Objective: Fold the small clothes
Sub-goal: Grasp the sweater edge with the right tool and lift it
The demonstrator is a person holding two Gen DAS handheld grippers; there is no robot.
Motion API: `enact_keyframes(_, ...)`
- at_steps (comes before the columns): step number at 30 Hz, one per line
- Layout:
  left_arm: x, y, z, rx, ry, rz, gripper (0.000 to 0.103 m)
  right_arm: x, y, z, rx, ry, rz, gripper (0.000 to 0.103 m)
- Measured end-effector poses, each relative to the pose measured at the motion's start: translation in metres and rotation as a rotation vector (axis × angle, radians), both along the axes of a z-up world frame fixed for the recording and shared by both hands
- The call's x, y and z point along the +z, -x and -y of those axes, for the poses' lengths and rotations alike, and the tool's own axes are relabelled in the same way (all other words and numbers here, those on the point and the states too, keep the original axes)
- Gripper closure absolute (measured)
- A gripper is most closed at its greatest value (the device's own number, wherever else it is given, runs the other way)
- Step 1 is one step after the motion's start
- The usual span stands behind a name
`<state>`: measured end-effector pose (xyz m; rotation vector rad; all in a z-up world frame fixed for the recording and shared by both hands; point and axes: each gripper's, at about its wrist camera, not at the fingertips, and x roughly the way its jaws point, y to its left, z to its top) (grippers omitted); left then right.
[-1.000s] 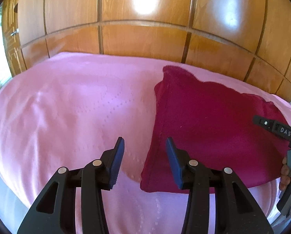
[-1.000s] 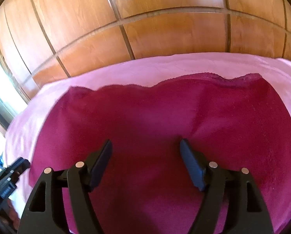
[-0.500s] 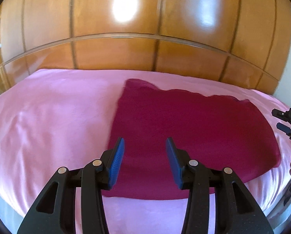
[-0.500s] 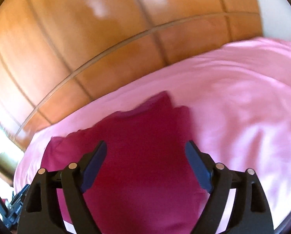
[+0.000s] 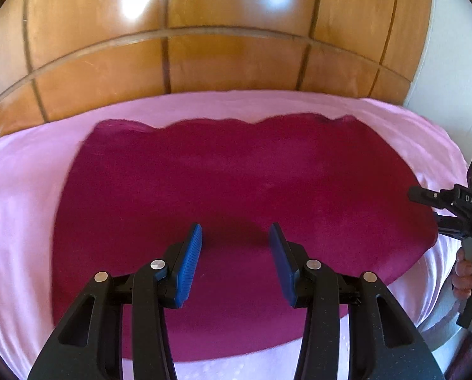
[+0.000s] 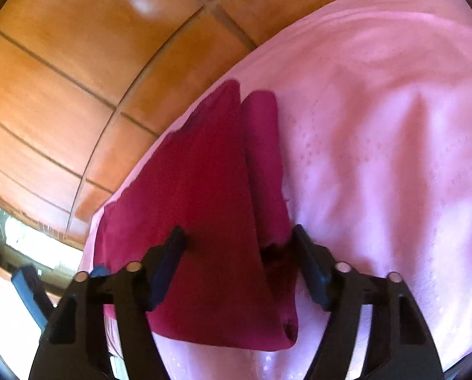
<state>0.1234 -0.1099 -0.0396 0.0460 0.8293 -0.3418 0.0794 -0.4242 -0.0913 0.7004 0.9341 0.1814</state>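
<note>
A dark red folded cloth (image 5: 236, 174) lies flat on the pink bedsheet (image 5: 21, 190). My left gripper (image 5: 235, 237) is open and empty, hovering over the cloth's near middle. My right gripper (image 6: 237, 240) is open, with its jaws standing either side of the cloth's right edge (image 6: 267, 174), where a folded layer shows. In the left wrist view the right gripper (image 5: 438, 209) sits at the cloth's right end, held by a hand (image 5: 467, 269).
A glossy wooden wardrobe (image 5: 220, 47) runs behind the bed. A white wall (image 5: 451, 63) stands at the far right. The pink sheet (image 6: 394, 126) stretches right of the cloth. A bright window area (image 6: 30, 247) is low left in the right wrist view.
My left gripper has swung right, from the cloth's left edge to over its middle. My right gripper has swung right and tilted, from over the cloth to its right edge.
</note>
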Motion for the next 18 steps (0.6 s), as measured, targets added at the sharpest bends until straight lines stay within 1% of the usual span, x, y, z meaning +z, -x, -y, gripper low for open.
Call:
enact_keyframes(1, -0.004, -0.004, 0.004, -0.004, -0.009, -0.009, 0.059, 0.0, 0.001, -0.001, 0.013, 0.002, -0.002, 0.05)
enact_keyframes(3, -0.009, -0.01, 0.007, -0.005, -0.024, -0.018, 0.059, 0.002, -0.002, -0.006, 0.041, 0.035, -0.008, 0.053)
enact_keyframes(4, -0.01, -0.012, 0.008, -0.003, -0.024, -0.016, 0.059, 0.003, -0.003, -0.007, 0.049, 0.049, -0.011, 0.059)
enact_keyframes(5, -0.011, -0.013, 0.009, -0.002, -0.023, -0.015, 0.059, 0.004, -0.002, -0.008, 0.054, 0.066, -0.014, 0.068)
enact_keyframes(8, -0.011, -0.015, 0.007, 0.006, -0.015, -0.016, 0.059, 0.013, -0.003, -0.015, 0.076, 0.144, -0.015, 0.075)
enact_keyframes(13, -0.013, -0.013, 0.005, 0.007, 0.003, -0.015, 0.059, 0.027, -0.009, -0.031, 0.137, 0.267, -0.034, 0.077)
enact_keyframes(16, -0.014, -0.013, 0.004, 0.005, 0.011, -0.012, 0.059, 0.024, -0.014, -0.035, 0.165, 0.297, -0.061, 0.076)
enact_keyframes(18, -0.014, -0.013, 0.002, 0.006, 0.019, -0.012, 0.059, 0.018, -0.018, -0.037, 0.201, 0.284, -0.102, 0.066)
